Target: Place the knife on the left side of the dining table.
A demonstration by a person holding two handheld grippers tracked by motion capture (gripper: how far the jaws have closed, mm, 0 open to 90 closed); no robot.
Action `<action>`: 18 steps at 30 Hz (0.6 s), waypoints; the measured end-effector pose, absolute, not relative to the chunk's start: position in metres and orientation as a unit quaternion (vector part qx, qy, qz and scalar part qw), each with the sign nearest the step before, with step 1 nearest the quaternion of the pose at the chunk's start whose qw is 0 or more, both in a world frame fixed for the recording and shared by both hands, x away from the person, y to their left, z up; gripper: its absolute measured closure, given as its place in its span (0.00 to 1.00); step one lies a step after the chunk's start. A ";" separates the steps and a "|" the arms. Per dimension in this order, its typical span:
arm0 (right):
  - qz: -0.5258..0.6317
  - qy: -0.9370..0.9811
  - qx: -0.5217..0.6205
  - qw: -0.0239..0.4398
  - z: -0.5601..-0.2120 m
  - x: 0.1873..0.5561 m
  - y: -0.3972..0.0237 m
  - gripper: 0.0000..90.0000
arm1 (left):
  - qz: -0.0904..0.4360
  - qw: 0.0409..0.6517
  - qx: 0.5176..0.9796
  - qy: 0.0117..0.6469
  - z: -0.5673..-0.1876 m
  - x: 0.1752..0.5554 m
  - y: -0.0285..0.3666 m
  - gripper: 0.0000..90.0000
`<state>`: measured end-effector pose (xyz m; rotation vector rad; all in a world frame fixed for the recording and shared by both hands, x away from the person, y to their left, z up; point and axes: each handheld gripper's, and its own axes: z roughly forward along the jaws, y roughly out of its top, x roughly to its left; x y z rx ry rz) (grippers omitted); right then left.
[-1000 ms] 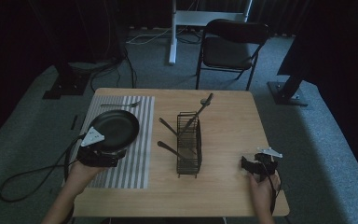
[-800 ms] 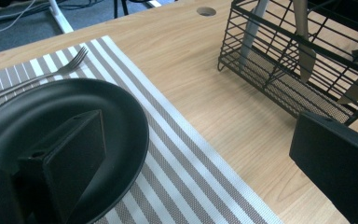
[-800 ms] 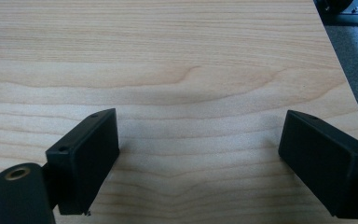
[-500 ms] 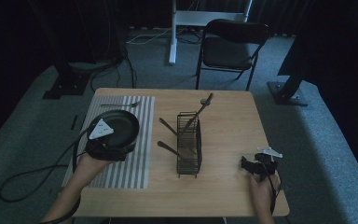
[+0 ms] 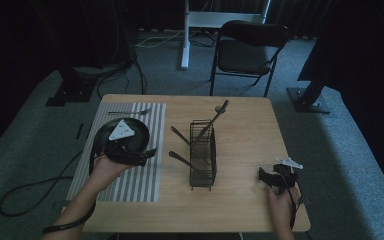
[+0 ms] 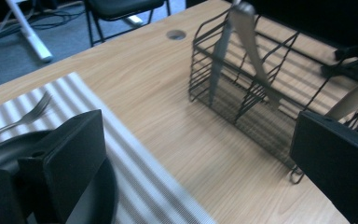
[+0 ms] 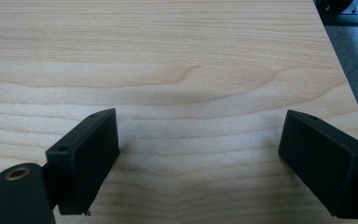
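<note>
Your left gripper point(image 5: 147, 153) hangs over the right edge of the black plate point(image 5: 130, 131), jaws spread wide and empty, aimed toward 3 o'clock at the wire rack point(image 5: 203, 152). The rack is a dark, narrow basket whose long axis runs 12 to 6 on the table point(image 5: 240, 205); utensils point(image 6: 249, 39) lean out of it, handles tilted toward 1 and 10 o'clock. A fork point(image 5: 129, 112) lies on the striped mat point(image 5: 130, 182) at 12 o'clock of the plate. Your right gripper point(image 5: 264, 176) rests near the table's corner, spread and empty.
</note>
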<state>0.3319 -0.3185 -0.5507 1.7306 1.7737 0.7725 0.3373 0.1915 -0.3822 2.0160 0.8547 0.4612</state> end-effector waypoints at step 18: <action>0.287 0.658 0.642 0.270 -0.551 0.332 -0.319 0.12 | 0.164 0.452 0.811 0.334 -0.367 0.367 0.160 0.05</action>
